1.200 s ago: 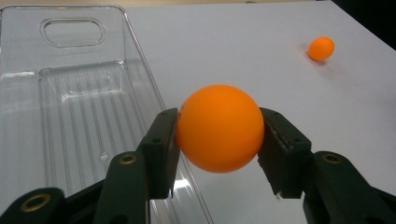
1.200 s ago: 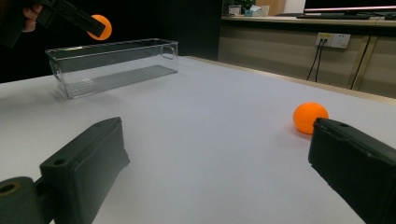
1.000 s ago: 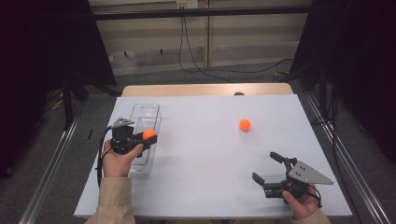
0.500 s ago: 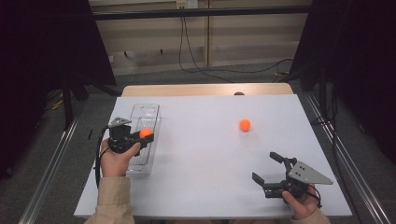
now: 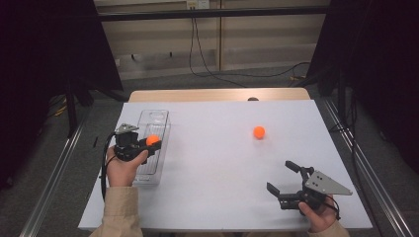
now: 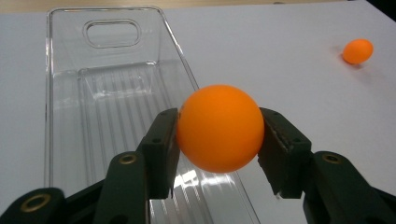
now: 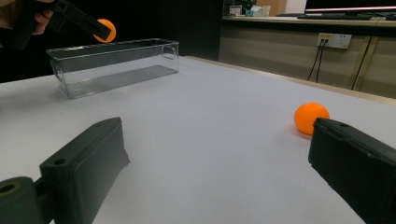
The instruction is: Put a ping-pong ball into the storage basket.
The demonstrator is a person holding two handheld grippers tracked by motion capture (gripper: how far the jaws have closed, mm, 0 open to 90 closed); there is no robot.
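While the left claw (image 6: 219, 140) clamped one orange ball (image 6: 219, 128) above the single clear bin (image 6: 70, 107), a second ball (image 5: 259, 132) lay on the counter (image 5: 212, 163). Right claw (image 5: 288, 177) stood wide, empty.

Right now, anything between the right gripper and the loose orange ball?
Nothing: bare white table separates the right gripper from the loose orange ball, seen in the high view.

sleeves: beige, both forearms | left tongs (image 5: 153, 143): black body, grey plate on top, black cable looping; brass-ringed screws on the jaws | right tongs (image 5: 284, 178): black, chunky blocky jaws, grey three-cornered plate with small holes
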